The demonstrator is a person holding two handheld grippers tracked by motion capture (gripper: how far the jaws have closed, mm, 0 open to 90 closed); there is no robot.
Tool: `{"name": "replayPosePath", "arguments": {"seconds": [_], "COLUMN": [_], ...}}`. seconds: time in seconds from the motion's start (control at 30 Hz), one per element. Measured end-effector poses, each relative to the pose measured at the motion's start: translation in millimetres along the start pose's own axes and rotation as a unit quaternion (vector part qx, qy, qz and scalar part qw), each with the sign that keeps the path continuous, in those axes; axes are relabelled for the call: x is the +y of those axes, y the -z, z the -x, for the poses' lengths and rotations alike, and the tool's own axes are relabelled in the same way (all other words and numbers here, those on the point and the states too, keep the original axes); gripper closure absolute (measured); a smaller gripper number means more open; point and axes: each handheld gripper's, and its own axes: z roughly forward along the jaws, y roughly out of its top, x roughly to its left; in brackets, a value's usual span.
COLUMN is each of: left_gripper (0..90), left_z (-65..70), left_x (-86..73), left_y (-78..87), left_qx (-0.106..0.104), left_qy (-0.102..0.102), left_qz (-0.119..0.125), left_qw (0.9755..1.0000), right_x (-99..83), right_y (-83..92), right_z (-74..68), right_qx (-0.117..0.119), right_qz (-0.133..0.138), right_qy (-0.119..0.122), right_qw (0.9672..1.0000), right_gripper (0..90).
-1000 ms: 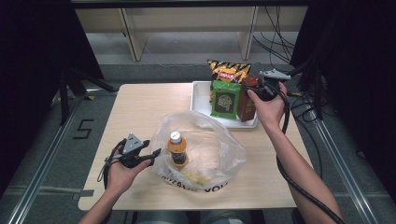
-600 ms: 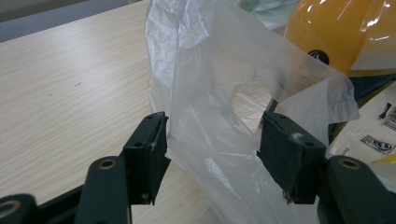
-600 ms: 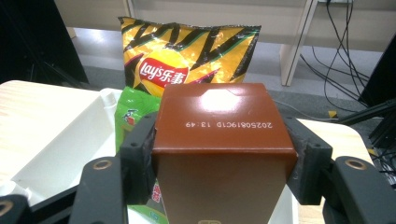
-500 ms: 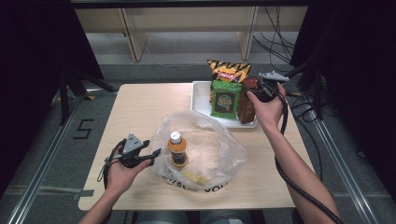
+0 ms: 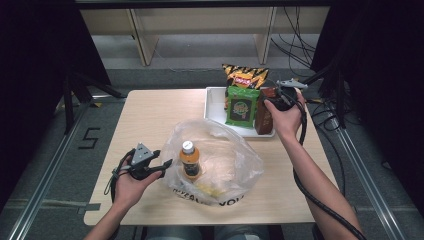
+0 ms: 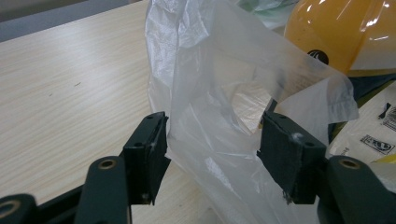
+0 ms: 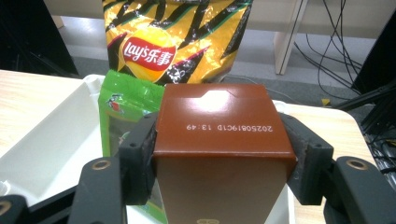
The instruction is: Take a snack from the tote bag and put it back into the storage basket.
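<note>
Nothing has shifted: right claw (image 7: 219,161) stays clamped on the brown carton (image 7: 219,140); left claw (image 6: 212,161) stays half-open around the plastic bag's rim (image 6: 210,116), so packing waits.

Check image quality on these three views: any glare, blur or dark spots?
High view: even light on the table, surroundings nearly black, slightly soft. Left gripper view: glare on the orange bottle; the clear plastic bag between the open left claw shows bright highlights. Right gripper view: white glare patch on the brown box held by the right claw; date print stays legible.

Left hand-held gripper (image 6: 212,158) jaws apart; right hand-held gripper (image 7: 222,158) jaws clamped.
</note>
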Motion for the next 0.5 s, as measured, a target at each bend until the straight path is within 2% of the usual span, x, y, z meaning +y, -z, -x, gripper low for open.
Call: {"name": "replayPosePath", "arguments": {"seconds": [0.03,0.13,0.17,0.4,0.5], "left_gripper": [40.7,40.7,40.7,40.7,40.6], "left_z": [0.0,0.1,0.1,0.3,0.3], "left_x": [0.0,-0.1,-0.1,0.1,0.1], "left_y": [0.0,-0.1,-0.2,-0.6,-0.8], "left_qx": [0.000,-0.001,-0.001,-0.002,-0.002], "left_qy": [0.000,0.001,0.001,0.000,0.000], "left_qz": [0.000,0.000,0.000,0.000,0.000], "left_qw": [1.0000,1.0000,1.0000,1.0000,1.0000], "right_x": [-0.4,-0.8,-0.7,2.1,4.2], "right_y": [-0.5,-1.8,-0.9,1.4,3.9], "right_z": [-0.6,1.1,-0.7,1.1,1.4], "right_qx": [-0.007,-0.004,-0.009,-0.006,-0.002], "right_qz": [-0.005,-0.002,-0.006,0.007,0.010], "right_qy": [0.000,0.003,-0.007,0.003,-0.001], "right_qw": [1.0000,1.0000,0.9999,1.0000,1.0000], "right_gripper": [38.2,37.9,37.7,37.1,37.0]}}
